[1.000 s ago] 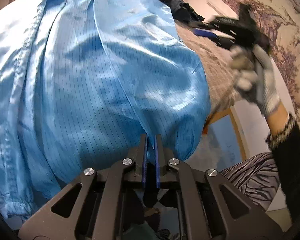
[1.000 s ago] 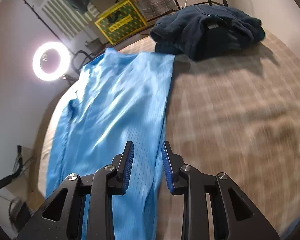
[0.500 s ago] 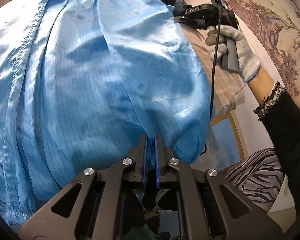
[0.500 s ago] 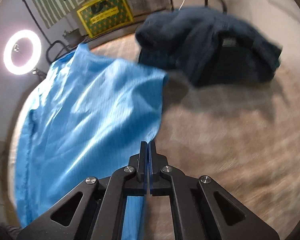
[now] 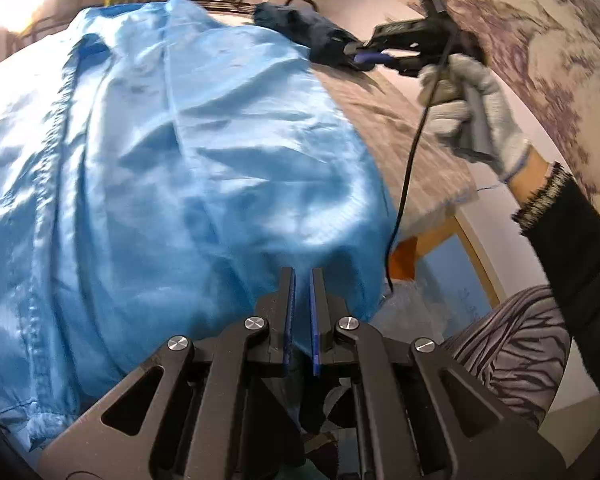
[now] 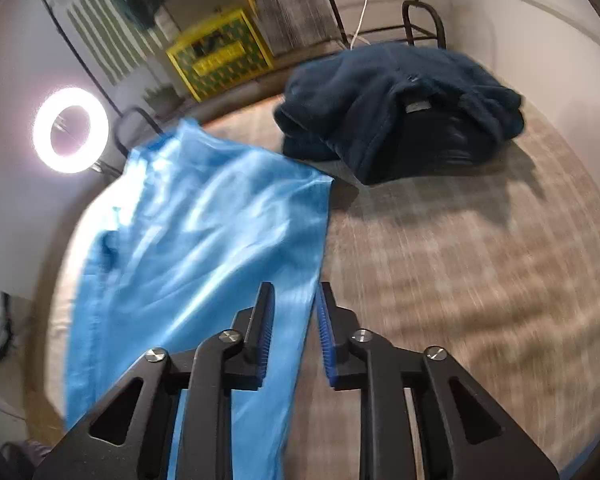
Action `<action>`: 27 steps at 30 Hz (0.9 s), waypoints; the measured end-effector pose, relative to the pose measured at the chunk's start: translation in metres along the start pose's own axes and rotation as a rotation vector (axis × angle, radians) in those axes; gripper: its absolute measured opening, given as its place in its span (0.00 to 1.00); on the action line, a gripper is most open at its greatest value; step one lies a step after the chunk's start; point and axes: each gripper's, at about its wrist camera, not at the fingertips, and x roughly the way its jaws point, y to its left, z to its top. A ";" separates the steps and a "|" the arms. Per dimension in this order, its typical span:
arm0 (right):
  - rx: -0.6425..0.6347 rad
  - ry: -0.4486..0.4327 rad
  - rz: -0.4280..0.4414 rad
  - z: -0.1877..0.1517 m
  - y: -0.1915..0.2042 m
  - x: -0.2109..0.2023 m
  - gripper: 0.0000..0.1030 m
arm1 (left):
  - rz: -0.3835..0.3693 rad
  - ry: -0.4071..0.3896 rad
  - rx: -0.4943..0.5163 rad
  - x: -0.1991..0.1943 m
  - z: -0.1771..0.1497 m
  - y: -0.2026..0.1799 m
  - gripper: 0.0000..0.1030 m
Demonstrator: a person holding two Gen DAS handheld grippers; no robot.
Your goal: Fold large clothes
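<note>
A large shiny light-blue garment (image 5: 172,168) lies spread over the grey plaid table cover, its near hem hanging over the front edge. My left gripper (image 5: 302,280) is shut on that near hem, cloth running between its blue pads. My right gripper (image 6: 294,300) is open and empty, above the garment's right edge (image 6: 220,248). In the left wrist view the right gripper (image 5: 384,56) is held up in a gloved hand at the far right, above the table.
A folded dark navy fleece (image 6: 400,112) sits at the table's far right corner. The plaid table cover (image 6: 460,280) lies to the right of the blue garment. A ring light (image 6: 70,130), a yellow crate (image 6: 220,56) and a metal rack stand behind.
My right gripper went from open to shut half a second ago, then opened again and pulled back from the fleece. My left gripper keeps its hold on the hem.
</note>
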 end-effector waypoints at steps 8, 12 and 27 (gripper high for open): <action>-0.030 0.044 0.165 -0.112 0.012 -0.081 0.56 | -0.006 0.012 0.096 0.024 -0.001 -0.031 0.03; -0.034 0.144 0.188 -0.149 0.017 -0.070 0.56 | -0.006 0.021 0.113 0.032 -0.003 -0.038 0.03; 0.039 0.294 0.249 -0.166 0.014 -0.022 0.03 | -0.005 -0.022 0.114 0.026 -0.006 -0.041 0.42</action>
